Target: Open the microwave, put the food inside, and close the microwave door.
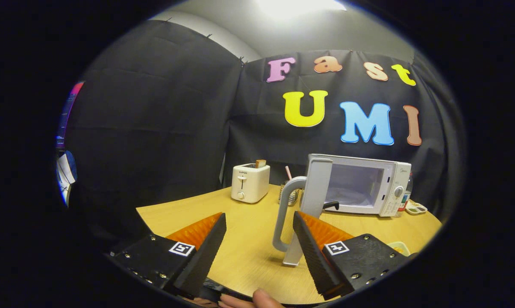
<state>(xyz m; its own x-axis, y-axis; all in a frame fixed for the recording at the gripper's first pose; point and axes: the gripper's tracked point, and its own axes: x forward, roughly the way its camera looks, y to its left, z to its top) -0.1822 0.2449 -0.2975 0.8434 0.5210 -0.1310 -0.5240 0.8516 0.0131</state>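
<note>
A white microwave [368, 186] stands on the wooden table [248, 252] against the booth wall. Its door [313, 201] is swung wide open toward me, edge on, with its curved grey handle [283, 214] facing left. The lit cavity [353, 186] looks bare inside. My gripper [259, 222] is open, and nothing is between its fingers. The door handle sits just ahead, between the fingertips and close to the right finger [308, 244], without touching either. A fingertip of the person's hand [261, 297] shows below the gripper.
A white toaster [250, 182] with a slice of bread sticking up stands left of the microwave. A wire holder [289, 194] with a pink stick is behind the door handle. A small tray [415, 208] and a bottle [407, 192] lie right of the microwave. A pale dish [400, 247] peeks behind the right finger.
</note>
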